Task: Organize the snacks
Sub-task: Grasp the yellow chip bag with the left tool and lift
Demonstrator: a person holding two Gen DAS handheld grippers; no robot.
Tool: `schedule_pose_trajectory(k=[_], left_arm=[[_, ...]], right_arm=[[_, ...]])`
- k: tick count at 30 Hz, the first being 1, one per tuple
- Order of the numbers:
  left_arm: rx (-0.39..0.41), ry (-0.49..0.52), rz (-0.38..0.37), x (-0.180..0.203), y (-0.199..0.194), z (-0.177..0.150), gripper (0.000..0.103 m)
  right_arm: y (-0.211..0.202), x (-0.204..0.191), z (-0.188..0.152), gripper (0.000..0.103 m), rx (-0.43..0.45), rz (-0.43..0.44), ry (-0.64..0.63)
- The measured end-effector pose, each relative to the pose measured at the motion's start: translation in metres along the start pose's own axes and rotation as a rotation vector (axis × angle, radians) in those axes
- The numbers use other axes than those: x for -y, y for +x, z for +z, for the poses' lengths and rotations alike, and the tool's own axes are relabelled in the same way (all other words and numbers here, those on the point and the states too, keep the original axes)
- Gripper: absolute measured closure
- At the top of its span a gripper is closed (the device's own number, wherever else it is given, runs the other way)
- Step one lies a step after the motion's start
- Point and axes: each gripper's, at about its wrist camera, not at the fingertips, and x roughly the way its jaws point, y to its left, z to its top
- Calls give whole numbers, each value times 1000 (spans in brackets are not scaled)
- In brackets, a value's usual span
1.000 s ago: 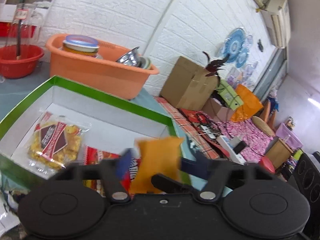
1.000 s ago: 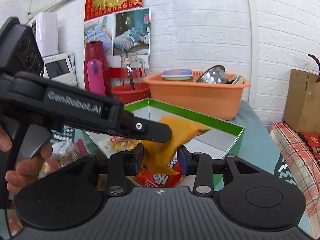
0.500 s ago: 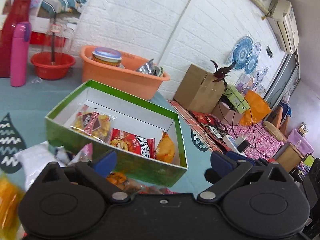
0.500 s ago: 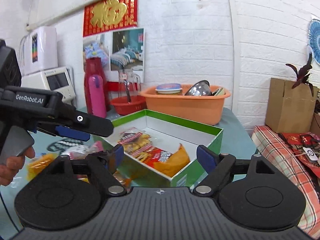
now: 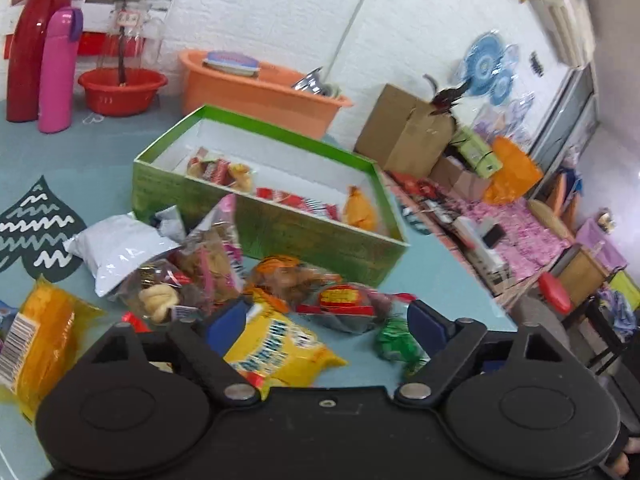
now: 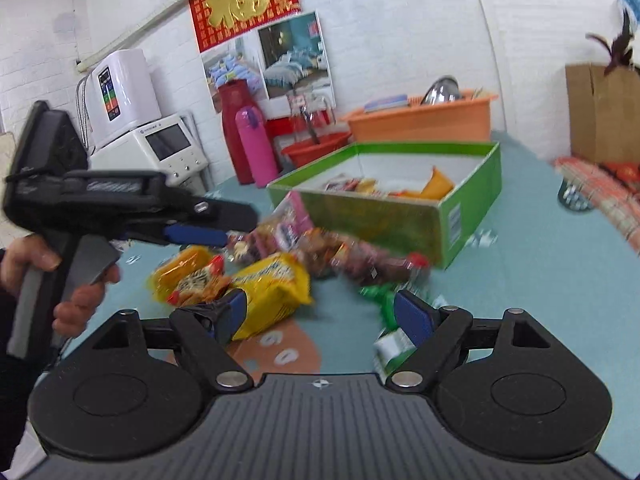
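Left gripper [image 5: 326, 320] fingers spread, empty, above yellow crinkly snack bag [image 5: 276, 350], right gripper [image 6: 320, 314] fingers spread, empty, green cardboard box [image 5: 320, 240] beyond the bag

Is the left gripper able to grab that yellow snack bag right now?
Probably yes: the left gripper is open, the yellow snack bag lies on the table between its fingers, and nothing covers it.

A green box [image 5: 320, 240] with white insides is sitting open on the blue table. Three snacks are lying flat inside it: a see-through bag of yellow snacks [image 5: 220, 170], a red packet [image 5: 300, 202] and an orange bag [image 5: 360, 212] in the corner. More snacks are lying in a messy pile just in front of the box, with a yellow bag [image 5: 276, 350], a white bag [image 5: 120, 248] and a small green packet [image 5: 396, 346].
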Motion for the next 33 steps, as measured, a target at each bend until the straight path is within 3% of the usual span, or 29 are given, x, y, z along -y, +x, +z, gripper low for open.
schedule_pose_trajectory(k=[3,4,5,6,10,12,14,17,28,30,31,33], left_arm=[[-64,2,56,-12,17,-3,0],[-96,3,62,-17,22,-5,10],[-127,4,70,-20,26,-10,31],[-130,3,74,-22,27,-14,32],[-151,-63,-3,-22,19,-23,30],[-183,-87,-71,-14,19,-27,24],[-199,-80,-127,-7,18,-31,16],[-194,-63,-129,-2,11,-36,0],[-231,-57,-183,-4,15,-50,0],[-245,-53,-184,-4,20,-55,27],[-234,-64,-190,-4,21,-57,31],[-203,-58,-180,2,15,-55,41]], right_arm=[[3,-7,-8,0,-21,12,24],[4,-8,-10,0,-28,16,30],[5,-10,-11,0,-37,22,32],[5,-11,-14,0,-44,30,36],[11,-15,-20,0,-70,45,48],[15,-16,-22,0,-90,48,57],[18,-18,-24,0,-103,48,62],[18,-21,-28,0,-122,43,77],[28,-25,-37,0,-147,26,89],[30,-25,-37,0,-139,21,77],[32,-26,-37,14,-134,16,63],[35,-25,-36,26,-139,27,52]])
